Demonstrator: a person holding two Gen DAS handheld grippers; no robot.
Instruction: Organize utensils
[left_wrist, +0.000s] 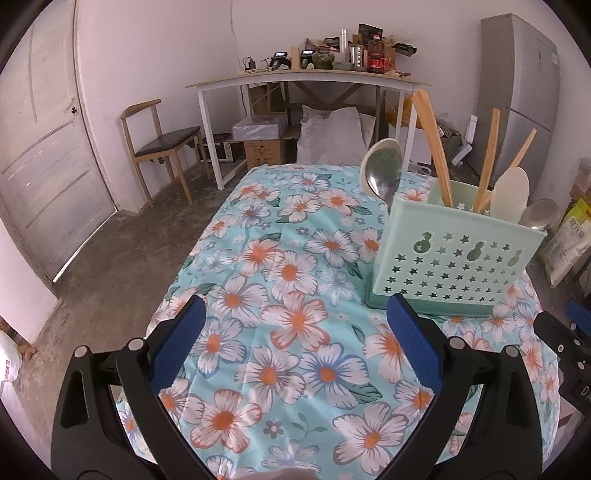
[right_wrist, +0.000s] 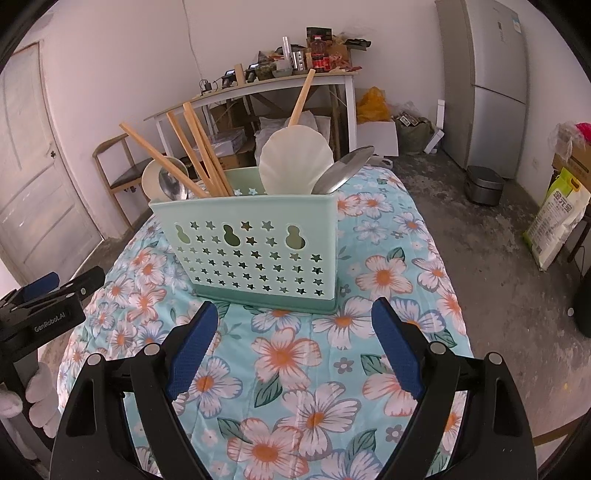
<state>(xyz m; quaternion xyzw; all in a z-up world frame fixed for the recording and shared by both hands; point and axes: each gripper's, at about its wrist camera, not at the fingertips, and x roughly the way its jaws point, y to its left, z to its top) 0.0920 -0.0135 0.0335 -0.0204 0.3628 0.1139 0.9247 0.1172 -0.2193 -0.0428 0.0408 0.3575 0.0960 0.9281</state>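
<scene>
1. Utensils stand collected in a pale green perforated plastic caddy with star-shaped and gourd-shaped cut-outs; the caddy rests upright on a round table covered by a turquoise floral tablecloth.
2. Contents, relative to the caddy:
   - wooden chopsticks lean out of its left part, tilted left;
   - a white plastic spoon and a steel spoon sit at its far left end;
   - a white scallop-shaped paddle with a wooden handle rises from its right part;
   - a steel ladle bowl lies against its right end.
3. No loose utensil shows on the cloth around the caddy. Judgement: the sorting appears complete or nearly so.
4. Right gripper: fingers spread wide, holding nothing. It hangs above the cloth just in front of the caddy, centred on the perforated wall.
5. Left gripper: fingers spread wide, holding nothing. The caddy lies ahead and to its right, near its right finger.
6. Governing relation: the caddy's long axis runs crosswise to the right gripper's line of approach, so the broad wall faces that gripper squarely. Judgement: the right gripper is the nearer and better aligned tool for any further reach toward the caddy; the left gripper would have to swing right first.
7. Beyond the caddy: a wooden chair, a white desk with clutter and a grey refrigerator.
</scene>
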